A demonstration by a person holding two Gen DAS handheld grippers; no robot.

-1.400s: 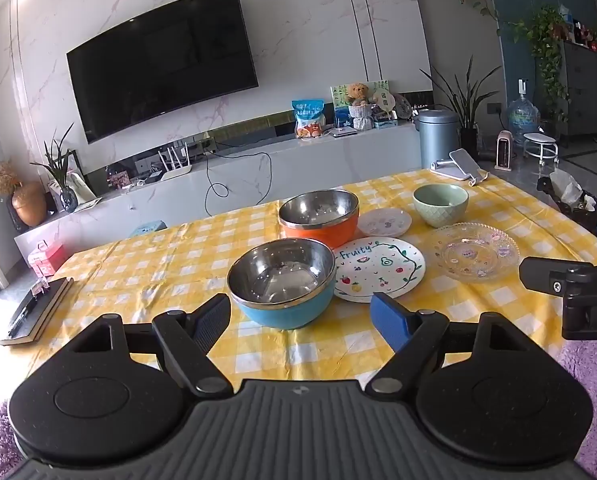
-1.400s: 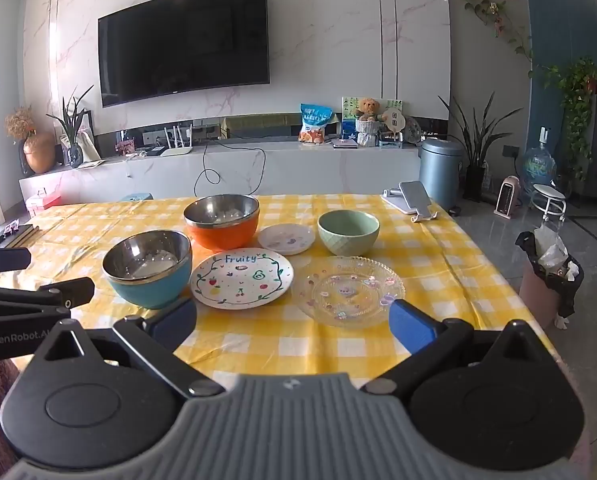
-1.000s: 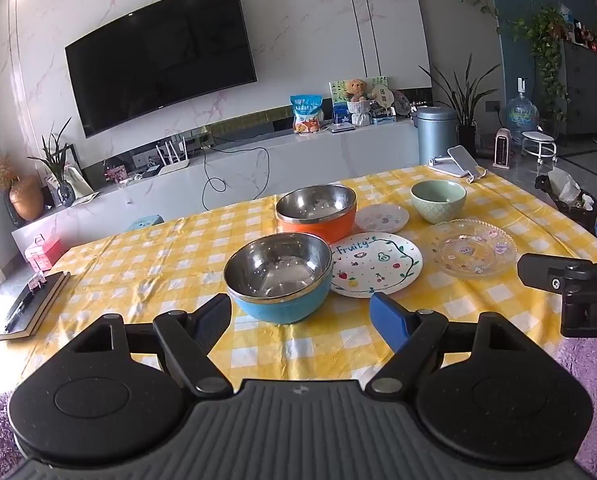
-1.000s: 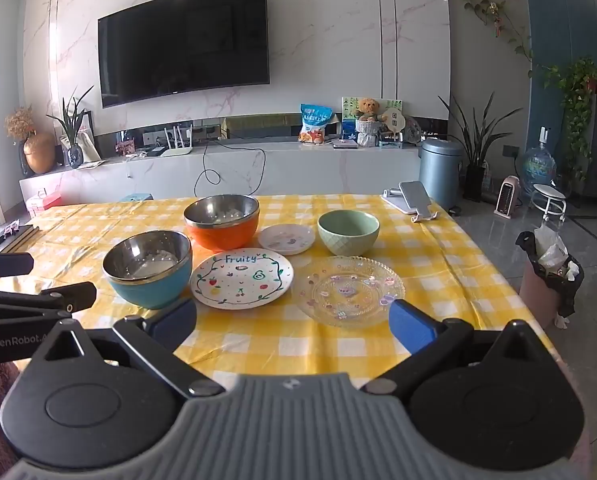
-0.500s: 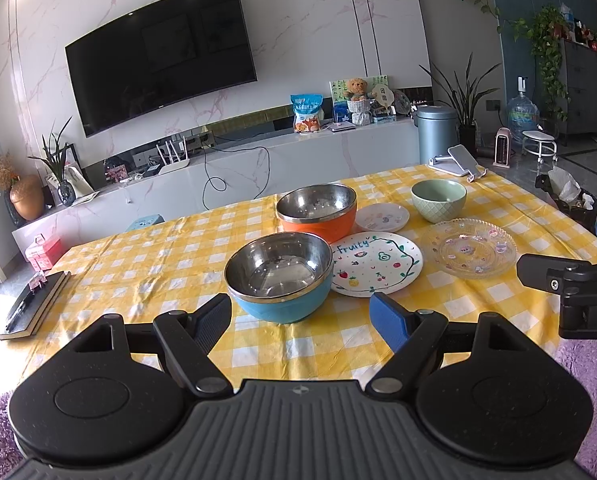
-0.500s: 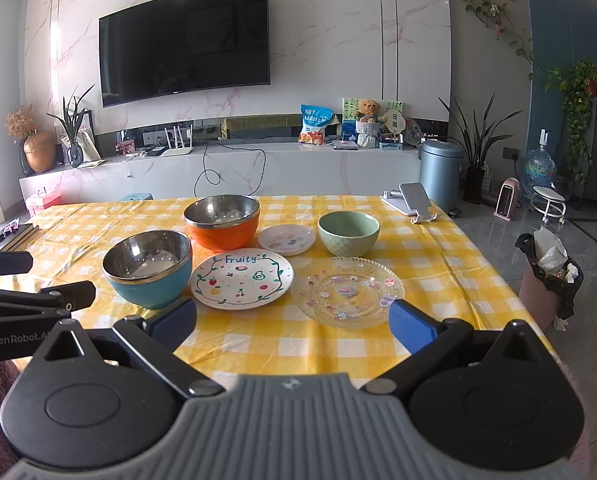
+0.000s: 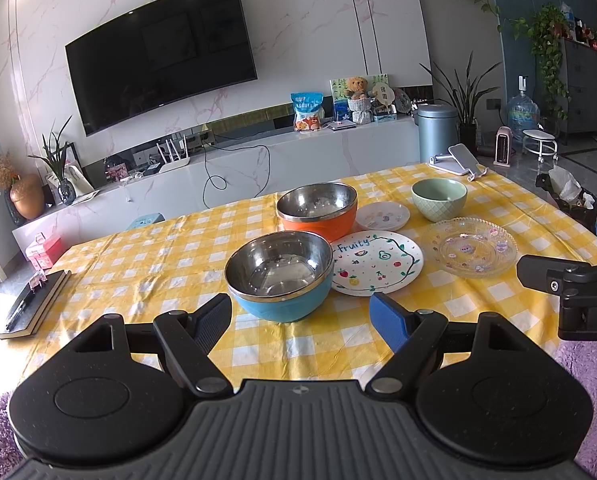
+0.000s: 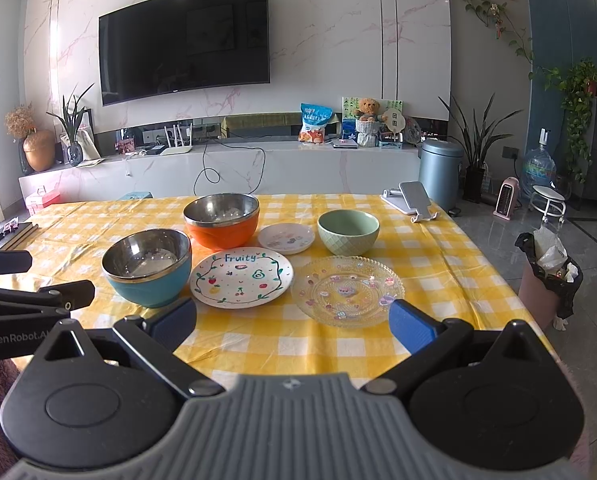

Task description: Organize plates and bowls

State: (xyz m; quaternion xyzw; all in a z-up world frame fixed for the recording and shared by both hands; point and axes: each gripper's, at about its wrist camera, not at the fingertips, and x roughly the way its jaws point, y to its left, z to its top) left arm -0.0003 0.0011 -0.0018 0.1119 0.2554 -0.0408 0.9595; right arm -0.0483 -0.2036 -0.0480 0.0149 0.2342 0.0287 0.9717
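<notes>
Trouble looks likeliest if the left gripper (image 7: 300,314) or right gripper (image 8: 292,320), both spread apart and empty, pinches the glass plate (image 8: 347,290) carelessly, since its thin scalloped rim could slip or chip against the green bowl (image 8: 348,230).

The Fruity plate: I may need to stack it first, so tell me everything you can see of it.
The Fruity plate is round, white and shallow, seemingly ceramic, with "Fruity" in blue lettering, small painted fruits and a green vine ring. It lies flat and empty on the yellow checked tablecloth, between the blue bowl and the clear glass plate, in front of the orange bowl. Its edge sits very close to the blue bowl; contact is unclear. Nothing holds it.
</notes>
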